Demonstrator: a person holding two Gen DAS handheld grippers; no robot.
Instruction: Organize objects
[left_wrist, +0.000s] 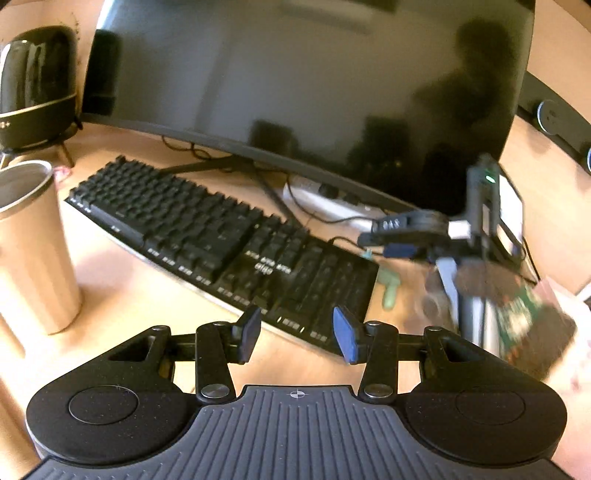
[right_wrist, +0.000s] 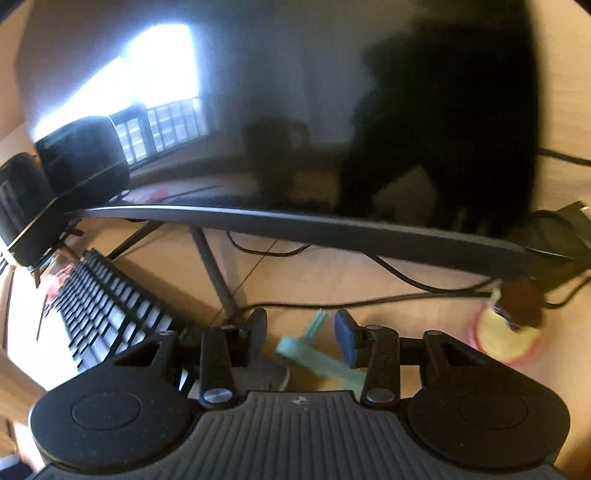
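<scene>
here, tumbler (left_wrist: 35, 243) upright beside keyboard (left_wrist: 221, 240).

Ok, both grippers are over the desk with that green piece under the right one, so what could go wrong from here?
The right gripper is open above the green piece; the view is blurred, so a fast close could miss or flick it toward the keyboard.
Cables run just behind it and could snag.
The open left gripper hangs over the keyboard edge beside the steel tumbler, which a sideways sweep might tip.
</scene>
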